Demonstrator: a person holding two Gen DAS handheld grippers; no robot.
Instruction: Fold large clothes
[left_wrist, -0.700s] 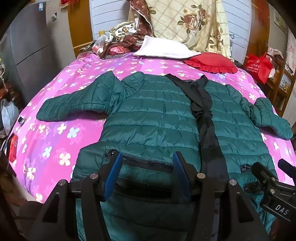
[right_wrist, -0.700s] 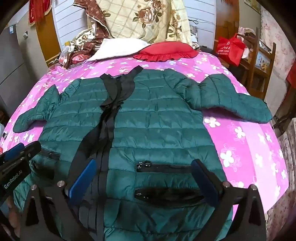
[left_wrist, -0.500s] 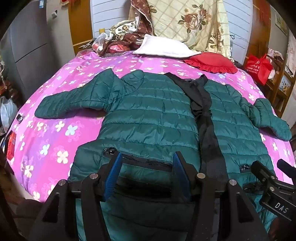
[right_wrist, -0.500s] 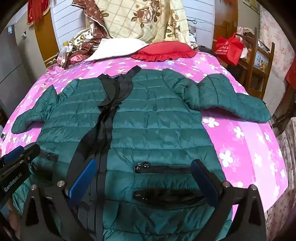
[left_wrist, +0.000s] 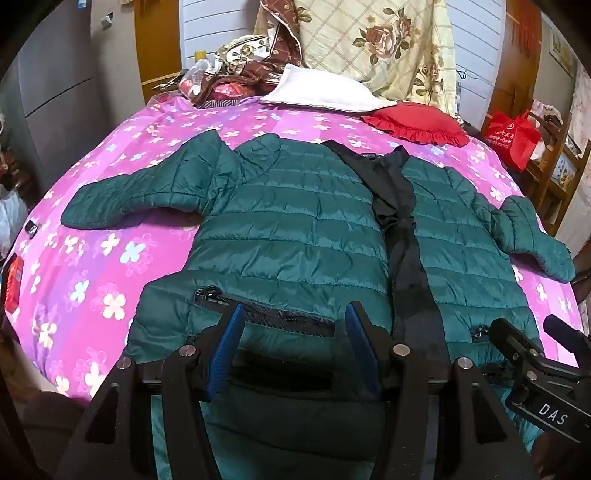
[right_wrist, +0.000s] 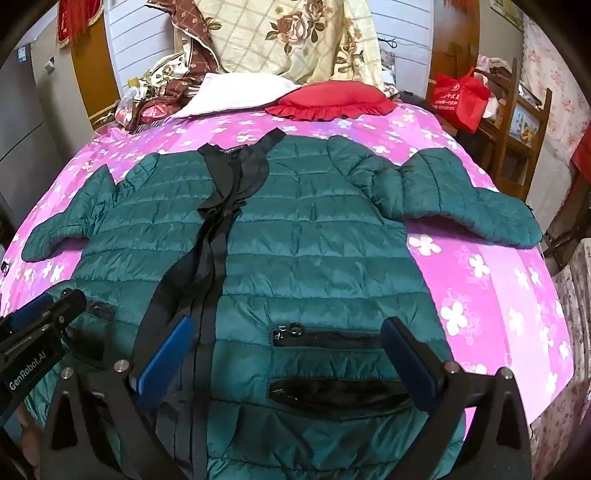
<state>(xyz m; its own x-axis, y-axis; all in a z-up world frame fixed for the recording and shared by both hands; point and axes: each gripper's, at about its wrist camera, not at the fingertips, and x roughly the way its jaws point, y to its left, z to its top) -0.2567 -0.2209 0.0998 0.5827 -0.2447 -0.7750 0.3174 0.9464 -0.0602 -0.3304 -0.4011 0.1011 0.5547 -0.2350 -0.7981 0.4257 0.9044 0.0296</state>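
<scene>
A dark green quilted jacket (left_wrist: 295, 229) with a black front placket lies face up and spread flat on the pink flowered bed (left_wrist: 92, 266), both sleeves stretched out sideways. It also shows in the right wrist view (right_wrist: 317, 251). My left gripper (left_wrist: 293, 347) is open and empty above the jacket's hem, over the left pocket zip. My right gripper (right_wrist: 291, 360) is open wider and empty above the hem, over the right pocket zip. Each gripper shows at the edge of the other's view.
A white pillow (left_wrist: 325, 92), a red ruffled cushion (left_wrist: 417, 122) and a heap of floral bedding (left_wrist: 373, 44) lie at the head of the bed. A red bag (right_wrist: 461, 96) and wooden shelves stand at the right. A grey cabinet stands at the left.
Both grippers have shifted slightly over the hem, so the jacket sits a little higher in both views. The jaws keep the same openings. The jacket has not moved.
</scene>
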